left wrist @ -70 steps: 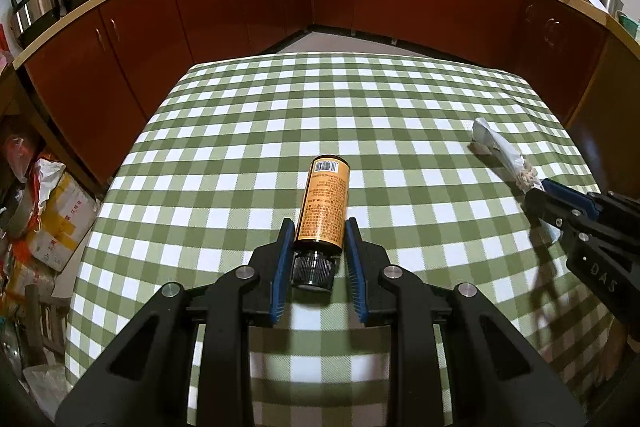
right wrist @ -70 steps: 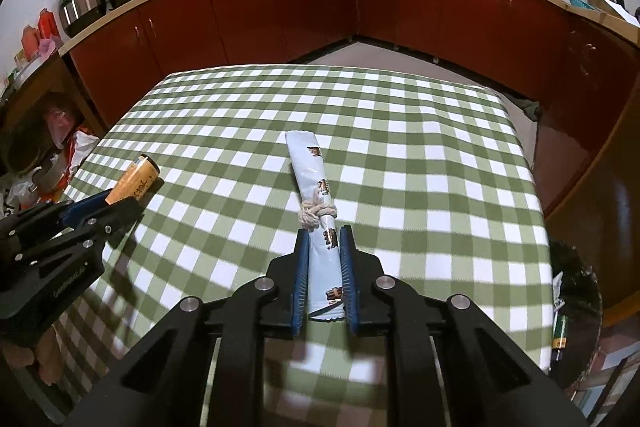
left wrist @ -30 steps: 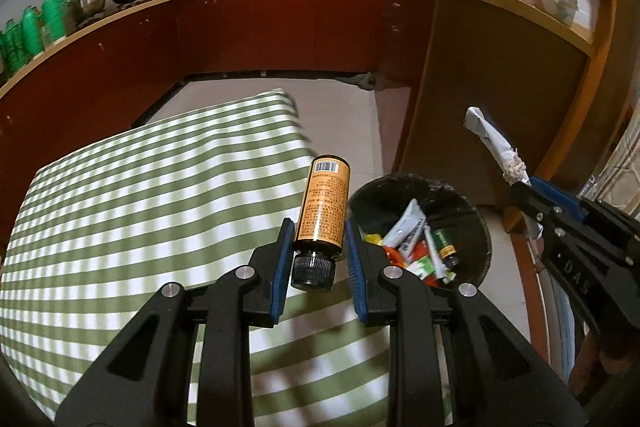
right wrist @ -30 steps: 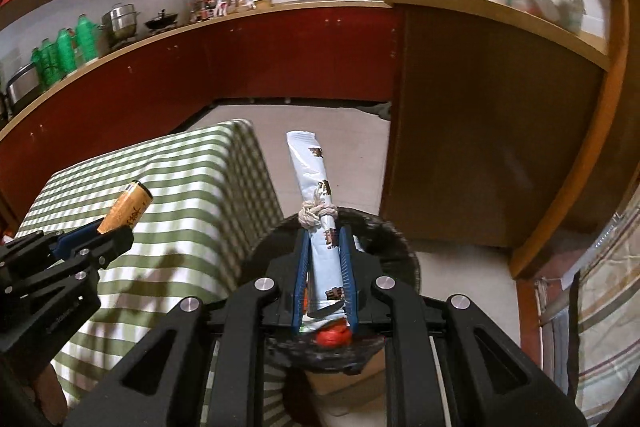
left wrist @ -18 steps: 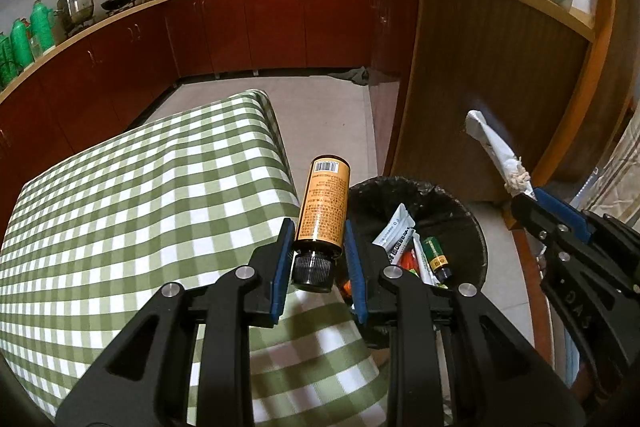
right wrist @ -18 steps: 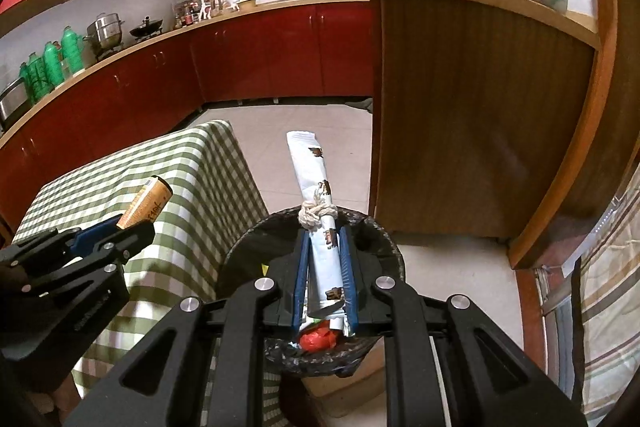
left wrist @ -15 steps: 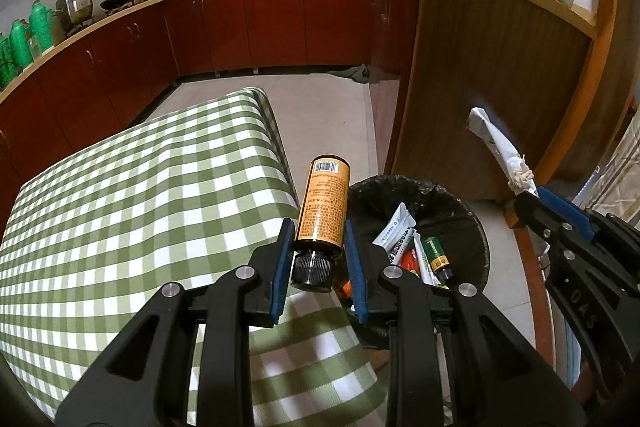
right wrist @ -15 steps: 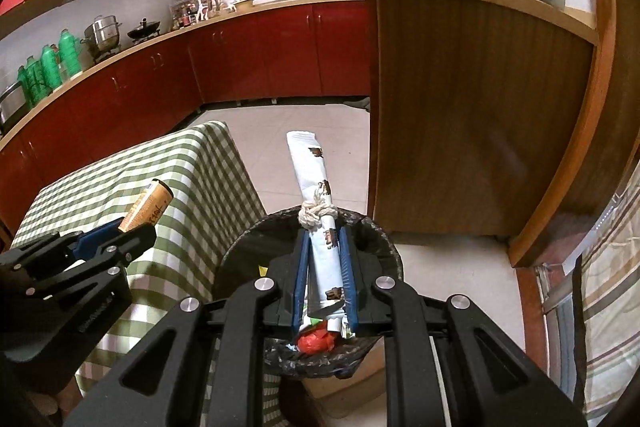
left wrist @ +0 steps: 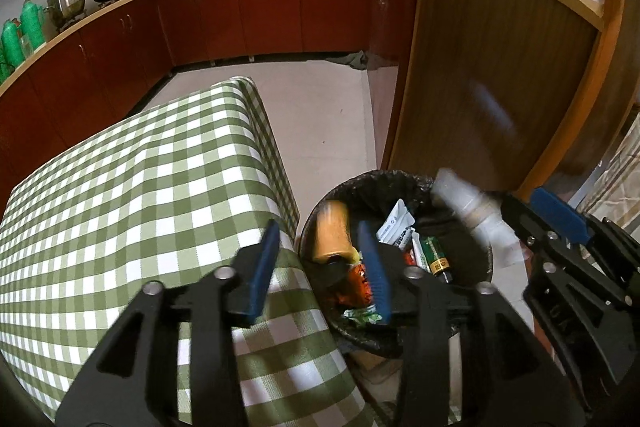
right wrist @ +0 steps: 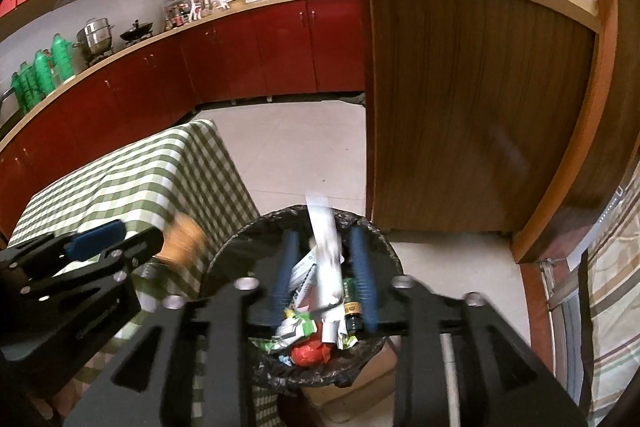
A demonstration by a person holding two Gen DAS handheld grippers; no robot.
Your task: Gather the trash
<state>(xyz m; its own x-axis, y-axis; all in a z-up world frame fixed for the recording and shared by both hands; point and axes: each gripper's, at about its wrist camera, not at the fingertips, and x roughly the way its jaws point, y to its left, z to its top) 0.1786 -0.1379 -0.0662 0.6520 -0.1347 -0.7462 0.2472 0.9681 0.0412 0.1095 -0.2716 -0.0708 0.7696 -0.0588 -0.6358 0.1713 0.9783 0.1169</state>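
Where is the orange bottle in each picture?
Left wrist view: the orange bottle, blurred, sits low in the middle, between the open fingers of the left gripper, at the near rim of the trash bin.
Right wrist view: the orange bottle shows at the left, blurred, just past the left gripper, beside the trash bin.
Shared landmark: the black-lined trash bin next to the green checked tablecloth.

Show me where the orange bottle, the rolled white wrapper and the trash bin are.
orange bottle [left wrist: 333, 235], left wrist view, on its blurred orange body.
rolled white wrapper [right wrist: 327, 251], right wrist view, mid-length of the roll.
trash bin [right wrist: 240, 247], right wrist view, on its black-lined rim.
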